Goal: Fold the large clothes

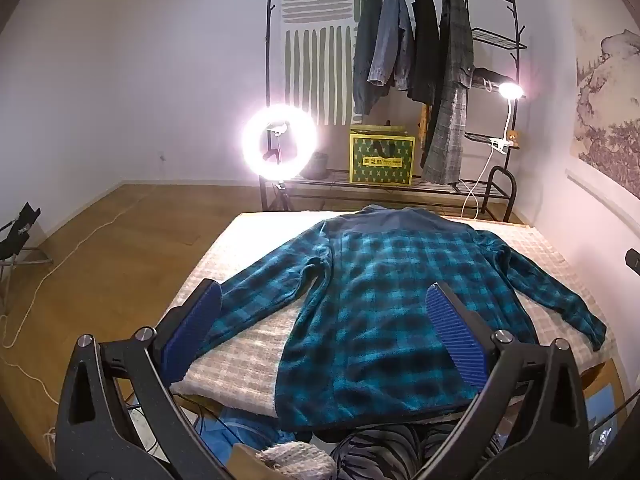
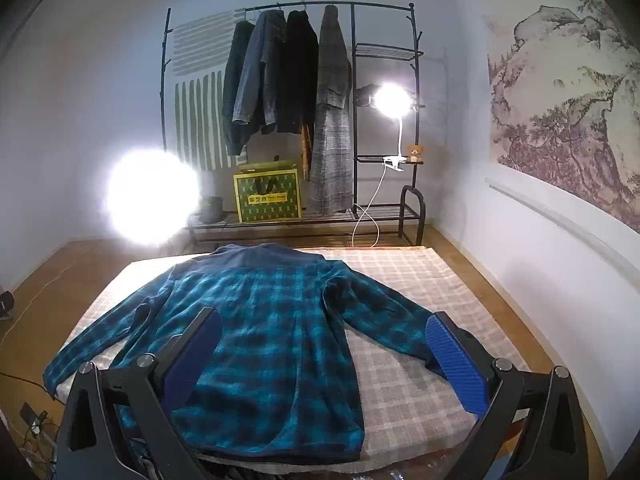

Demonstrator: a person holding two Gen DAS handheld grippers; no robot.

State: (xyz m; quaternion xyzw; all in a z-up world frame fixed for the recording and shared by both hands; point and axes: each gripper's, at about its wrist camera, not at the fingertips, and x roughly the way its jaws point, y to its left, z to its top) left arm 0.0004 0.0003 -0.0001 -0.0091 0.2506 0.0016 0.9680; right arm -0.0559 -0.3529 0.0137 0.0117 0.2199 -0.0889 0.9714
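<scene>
Your checked mat point(image 1: 248, 344) fills the near floor, and the teal plaid fleece jacket point(image 1: 384, 300) lies flat on it, back up, collar at twelve o'clock, sleeves splayed toward eight and four. It looks soft, thick and limp, likely to sag and drag, so take it at a cuff or hem corner. Your left gripper point(image 1: 324, 336) and right gripper point(image 2: 324, 360) both gape wide, holding nothing. At twelve o'clock, the yellow box point(image 2: 267, 199) bears a label too small to read.
</scene>
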